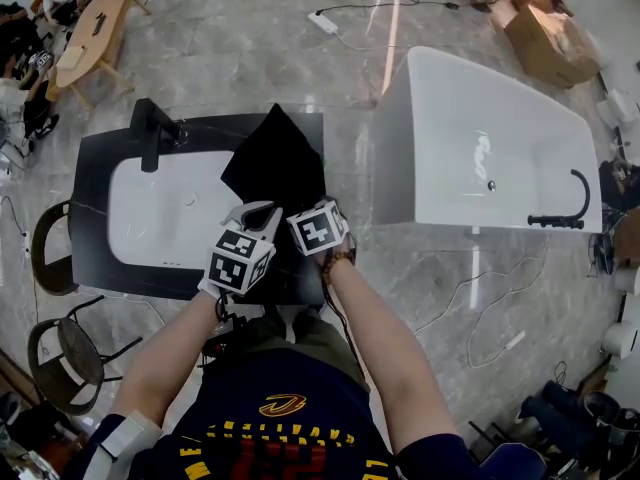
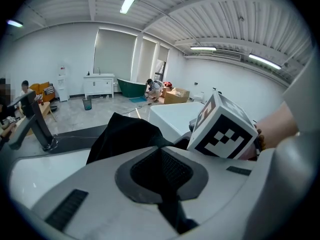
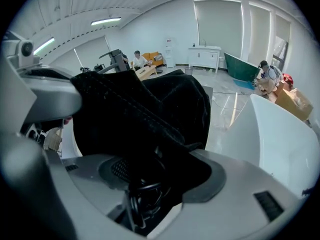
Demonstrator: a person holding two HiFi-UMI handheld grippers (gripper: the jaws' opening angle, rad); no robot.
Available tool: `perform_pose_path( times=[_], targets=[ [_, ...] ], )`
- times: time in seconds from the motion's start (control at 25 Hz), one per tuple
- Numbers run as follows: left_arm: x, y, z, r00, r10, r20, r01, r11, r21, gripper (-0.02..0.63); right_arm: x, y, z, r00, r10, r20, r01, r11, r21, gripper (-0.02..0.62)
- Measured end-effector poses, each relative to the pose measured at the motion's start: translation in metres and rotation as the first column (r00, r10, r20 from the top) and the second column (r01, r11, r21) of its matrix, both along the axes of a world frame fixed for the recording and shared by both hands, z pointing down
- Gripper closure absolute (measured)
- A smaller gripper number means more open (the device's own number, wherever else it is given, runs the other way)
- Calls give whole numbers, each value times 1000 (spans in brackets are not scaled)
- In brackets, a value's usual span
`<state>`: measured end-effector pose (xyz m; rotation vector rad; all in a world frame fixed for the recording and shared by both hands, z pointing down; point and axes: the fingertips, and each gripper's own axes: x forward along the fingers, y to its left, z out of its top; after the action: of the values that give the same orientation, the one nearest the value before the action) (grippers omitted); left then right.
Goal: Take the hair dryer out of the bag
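Observation:
A black cloth bag [image 1: 275, 163] lies on the black counter [image 1: 98, 173], to the right of the sink. My left gripper [image 1: 255, 214] is at the bag's near edge, shut on a fold of the black cloth [image 2: 167, 204]. In the left gripper view the bag [image 2: 125, 134] rises just beyond the jaws. My right gripper [image 1: 322, 208] stands next to it at the bag's near right corner. Its jaws [image 3: 150, 179] are wide open around the bag's mouth [image 3: 145, 109]. A coiled black cord [image 3: 136, 204] shows inside. The hair dryer's body is hidden.
A white basin [image 1: 160, 213] with a black faucet [image 1: 152, 133] fills the counter's left part. A white bathtub [image 1: 480, 148] stands at the right. Two chairs [image 1: 60, 358] are at the left, cardboard boxes [image 1: 550, 38] at the far right, and cables lie on the floor.

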<state>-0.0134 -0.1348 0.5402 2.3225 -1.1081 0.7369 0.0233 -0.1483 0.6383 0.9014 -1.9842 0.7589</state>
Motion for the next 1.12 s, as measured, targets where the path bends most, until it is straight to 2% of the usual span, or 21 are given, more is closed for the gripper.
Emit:
perform_pose_path(
  times=[0.16, 0.32, 0.44, 0.68, 0.84, 0.96, 1.12],
  targets=[
    [-1, -5, -5, 1000, -5, 7, 5, 1000, 26, 594, 16, 7, -15, 998, 43, -39, -40, 996, 75, 357],
    [-3, -7, -7, 1000, -18, 3, 18, 999, 27, 594, 12, 28, -27, 999, 47, -18, -46, 997, 63, 356],
    [2, -4, -10, 1000, -6, 5, 6, 999, 39, 594, 18, 30, -41, 995, 98, -20, -95, 989, 116, 356],
    [10, 2, -21, 1000, 16, -1, -16, 997, 75, 594, -8, 55, -65, 994, 65, 85, -76, 988, 132, 357],
    [14, 8, -45, 999, 48, -18, -44, 987, 154, 594, -9, 40, -60, 991, 68, 116, -83, 988, 127, 357],
    [18, 14, -61, 996, 84, -12, -79, 974, 212, 594, -3, 21, -53, 991, 85, 104, -98, 986, 133, 357],
    [18, 15, -61, 996, 85, 6, -84, 974, 211, 594, 7, 4, -50, 990, 129, 62, -138, 978, 157, 357]
  ],
)
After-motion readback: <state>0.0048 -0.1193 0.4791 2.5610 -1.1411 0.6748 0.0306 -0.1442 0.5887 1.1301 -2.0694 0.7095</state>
